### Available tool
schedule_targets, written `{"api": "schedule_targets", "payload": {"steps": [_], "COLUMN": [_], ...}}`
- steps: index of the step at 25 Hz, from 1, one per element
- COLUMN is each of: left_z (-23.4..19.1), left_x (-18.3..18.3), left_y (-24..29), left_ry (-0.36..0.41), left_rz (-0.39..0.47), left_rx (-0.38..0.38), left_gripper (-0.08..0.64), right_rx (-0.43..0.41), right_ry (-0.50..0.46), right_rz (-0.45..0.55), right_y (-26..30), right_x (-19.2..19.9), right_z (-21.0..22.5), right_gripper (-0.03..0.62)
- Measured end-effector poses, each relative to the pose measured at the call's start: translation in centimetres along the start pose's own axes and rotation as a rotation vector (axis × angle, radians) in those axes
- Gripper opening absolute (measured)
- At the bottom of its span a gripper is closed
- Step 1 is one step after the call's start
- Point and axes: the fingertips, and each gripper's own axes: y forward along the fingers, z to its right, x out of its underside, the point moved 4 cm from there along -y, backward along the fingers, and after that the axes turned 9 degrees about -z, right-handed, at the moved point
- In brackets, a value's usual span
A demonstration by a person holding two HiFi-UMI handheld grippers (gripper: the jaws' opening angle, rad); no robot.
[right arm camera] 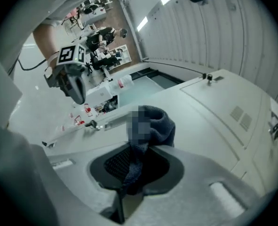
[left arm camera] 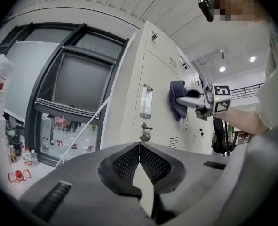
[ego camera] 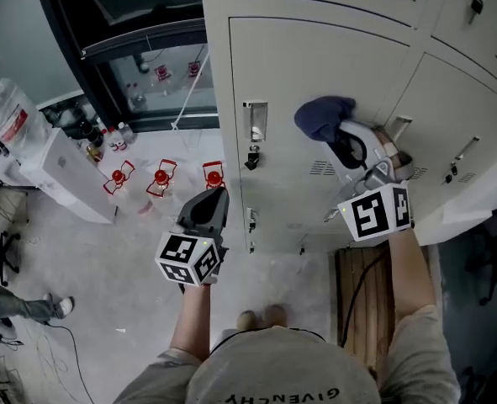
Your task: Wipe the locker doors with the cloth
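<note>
A dark blue cloth [ego camera: 324, 116] is pressed against a pale grey locker door [ego camera: 294, 66], with my right gripper [ego camera: 344, 140] shut on it. In the right gripper view the cloth [right arm camera: 157, 126] bunches out from between the closed jaws of the right gripper [right arm camera: 138, 163] onto the door [right arm camera: 209, 121]. My left gripper [ego camera: 209, 197] hangs lower left, apart from the lockers, shut with nothing in it. In the left gripper view the pads [left arm camera: 129, 161] meet, and the cloth [left arm camera: 177, 98] and the right gripper [left arm camera: 195, 99] show beyond, on the door [left arm camera: 160, 107].
A latch with a padlock [ego camera: 251, 156] sits on the door left of the cloth. Red-capped bottles [ego camera: 161, 178] stand on the floor by a white box [ego camera: 63, 175]. A dark-framed window [ego camera: 147, 57] is at the left. A wooden pallet [ego camera: 370, 305] lies below the lockers.
</note>
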Motion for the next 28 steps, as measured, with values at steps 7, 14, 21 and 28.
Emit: {"api": "schedule_targets", "payload": {"steps": [7,14,21,28], "left_z": [1.4,1.4,0.9,0.9], "left_x": [-2.7,-3.3,-3.1,-2.4], "left_y": [0.8,1.4,1.8,2.3], "left_ry": [0.037,0.043,0.039,0.047], "left_rz": [0.052,0.059,0.047,0.024], "left_rx": [0.035,0.044,0.036,0.034], "left_gripper": [-0.002,-0.002,-0.002,-0.002], "right_rx": [0.162,0.233,0.190,0.099], "right_ry": [-0.098,-0.089,-0.006,0.041], "right_rz": [-0.062,-0.077,-0.047,-0.065], "right_y": [-1.2,-1.4,-0.6,0.5], "right_x": [-1.9,-2.6,-0.4,2.4], "right_z": [10.1,13.5,8.9,2.6], "right_gripper": [0.055,0.054,0.051,0.051]}}
